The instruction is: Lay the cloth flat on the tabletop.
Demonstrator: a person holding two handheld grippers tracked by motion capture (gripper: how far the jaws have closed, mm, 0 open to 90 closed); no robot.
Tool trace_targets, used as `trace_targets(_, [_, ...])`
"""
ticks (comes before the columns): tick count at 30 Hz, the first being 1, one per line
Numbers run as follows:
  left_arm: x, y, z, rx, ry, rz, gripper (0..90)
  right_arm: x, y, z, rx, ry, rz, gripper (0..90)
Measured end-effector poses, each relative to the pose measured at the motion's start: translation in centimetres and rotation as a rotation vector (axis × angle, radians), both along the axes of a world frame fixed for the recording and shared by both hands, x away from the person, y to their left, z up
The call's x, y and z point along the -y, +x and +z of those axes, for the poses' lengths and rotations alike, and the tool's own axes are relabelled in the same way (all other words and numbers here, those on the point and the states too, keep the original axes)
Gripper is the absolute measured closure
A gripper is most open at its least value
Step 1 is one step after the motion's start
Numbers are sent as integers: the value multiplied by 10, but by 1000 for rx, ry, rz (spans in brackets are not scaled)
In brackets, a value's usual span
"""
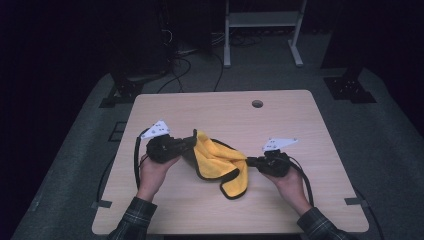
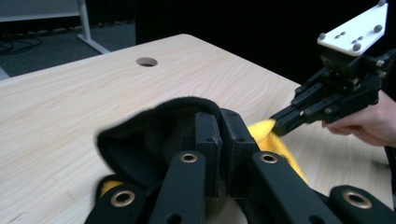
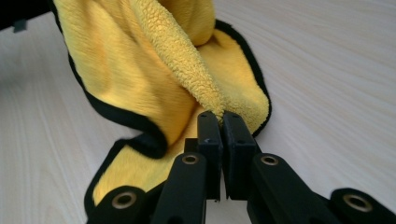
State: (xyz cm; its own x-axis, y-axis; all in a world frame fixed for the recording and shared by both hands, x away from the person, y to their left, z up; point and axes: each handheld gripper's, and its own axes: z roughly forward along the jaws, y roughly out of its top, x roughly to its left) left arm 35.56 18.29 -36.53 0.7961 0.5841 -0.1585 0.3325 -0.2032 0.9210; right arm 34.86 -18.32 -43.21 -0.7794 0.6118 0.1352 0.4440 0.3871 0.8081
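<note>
A dark room surrounds a pale wooden table (image 1: 280,200), with black cables on the grey floor behind it. The left gripper (image 1: 189,142), held in the person's left hand (image 1: 155,167), has its jaws clamped shut on a fold of a yellow cloth (image 1: 217,160) with a black border; in the left gripper view the cloth's dark side bunches over the jaw tips. The right gripper (image 1: 248,161), in the right hand (image 1: 290,182), has its jaws pinched tight on a ridge of the fluffy yellow fabric, seen close up in the right gripper view. The cloth hangs between the two grippers near the middle of the tabletop, its lower part sagging towards the near edge. A round hole (image 1: 257,104) sits close to the far edge. A white frame (image 1: 262,30) stands on the floor beyond.
</note>
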Motion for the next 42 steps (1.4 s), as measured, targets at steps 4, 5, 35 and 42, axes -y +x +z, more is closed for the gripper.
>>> trace_targets(4, [-11, 3, -1, -7, -6, 30, 864, 12, 2, 10, 42, -37, -31, 865])
trace_targets(5, [-11, 3, -1, -7, -6, 30, 864, 12, 2, 10, 42, -37, -31, 865])
trace_targets(35, [-41, 29, -47, -123, 83, 201, 726, -11, -31, -22, -8, -199, 202, 627])
trace_targets(42, [-48, 30, -45, -116, 78, 247, 487, -21, -34, -30, -17, -256, 226, 637])
